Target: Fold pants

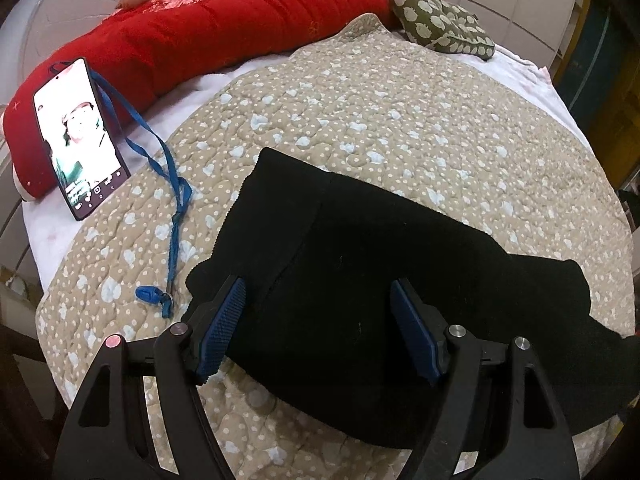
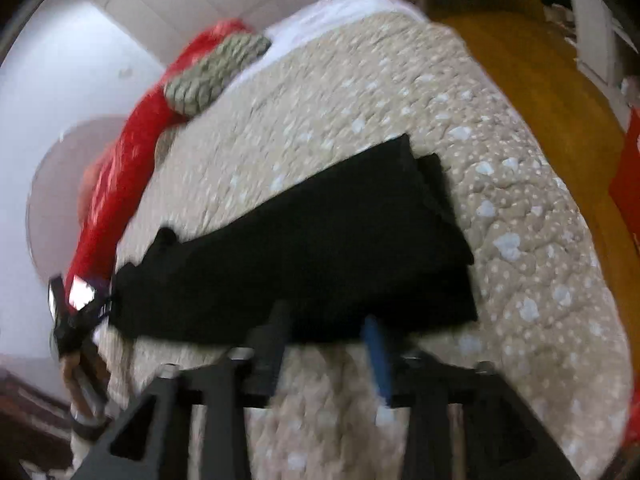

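Note:
Black pants (image 1: 360, 260) lie folded lengthwise on a beige dotted quilt (image 1: 360, 112). My left gripper (image 1: 318, 286) is open, its blue pads (image 1: 224, 320) spread wide just above the near end of the pants, holding nothing. In the blurred right wrist view the pants (image 2: 312, 248) stretch from lower left to upper right across the quilt (image 2: 400, 100). My right gripper (image 2: 326, 316) is open and empty, its fingertips at the near edge of the pants. The other gripper (image 2: 76, 316) shows at the far left end of the pants.
A phone (image 1: 78, 136) with a lit screen leans on a red quilted blanket (image 1: 208, 20); its blue lanyard (image 1: 172, 200) trails beside the pants. A green patterned pillow (image 1: 440, 20) lies at the back. Orange wooden furniture (image 2: 560, 80) borders the bed's right side.

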`<state>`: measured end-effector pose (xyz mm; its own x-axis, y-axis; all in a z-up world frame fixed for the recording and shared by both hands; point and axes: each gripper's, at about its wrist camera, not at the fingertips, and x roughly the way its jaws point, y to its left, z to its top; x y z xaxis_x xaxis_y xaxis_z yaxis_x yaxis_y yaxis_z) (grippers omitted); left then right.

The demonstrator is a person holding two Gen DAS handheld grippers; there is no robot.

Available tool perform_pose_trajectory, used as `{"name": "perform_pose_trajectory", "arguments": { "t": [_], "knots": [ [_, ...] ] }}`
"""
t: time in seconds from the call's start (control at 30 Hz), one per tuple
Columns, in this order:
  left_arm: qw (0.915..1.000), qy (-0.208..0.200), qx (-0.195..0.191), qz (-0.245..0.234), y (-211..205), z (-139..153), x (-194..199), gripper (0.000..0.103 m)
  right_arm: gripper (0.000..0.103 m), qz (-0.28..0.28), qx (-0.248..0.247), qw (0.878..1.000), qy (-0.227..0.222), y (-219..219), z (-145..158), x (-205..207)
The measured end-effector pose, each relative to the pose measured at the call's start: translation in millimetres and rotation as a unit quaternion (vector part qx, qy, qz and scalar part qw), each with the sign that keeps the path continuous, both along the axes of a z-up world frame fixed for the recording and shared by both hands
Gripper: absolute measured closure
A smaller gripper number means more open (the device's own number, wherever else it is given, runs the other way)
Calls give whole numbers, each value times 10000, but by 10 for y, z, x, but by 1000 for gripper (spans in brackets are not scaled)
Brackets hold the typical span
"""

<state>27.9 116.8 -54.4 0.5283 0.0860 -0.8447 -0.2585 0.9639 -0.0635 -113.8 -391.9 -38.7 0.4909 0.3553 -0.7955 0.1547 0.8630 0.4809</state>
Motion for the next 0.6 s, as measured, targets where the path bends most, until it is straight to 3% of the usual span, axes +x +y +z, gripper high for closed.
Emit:
{"name": "perform_pose_trajectory", "arguments": {
  "t": [0.1,0.27,0.4,0.5,0.6],
  "knots": [
    [10000,-18,7,27,7,-10,3,28,64,879,-158,9958,-179,266,293,-63],
    [10000,-22,1,38,28,-12,12,28,64,2018,83,9718,-1220,1082,604,282],
    [9998,-19,-114,138,94,-11,-2,28,64,2093,-416,9688,-1261,1694,353,909],
    [9998,-25,-134,118,105,-14,-4,28,64,2141,-316,9709,-1022,2020,51,1388],
    [10000,-26,-46,48,104,-26,6,28,68,2124,-96,9733,-867,2074,-128,1650]
  ]
}}
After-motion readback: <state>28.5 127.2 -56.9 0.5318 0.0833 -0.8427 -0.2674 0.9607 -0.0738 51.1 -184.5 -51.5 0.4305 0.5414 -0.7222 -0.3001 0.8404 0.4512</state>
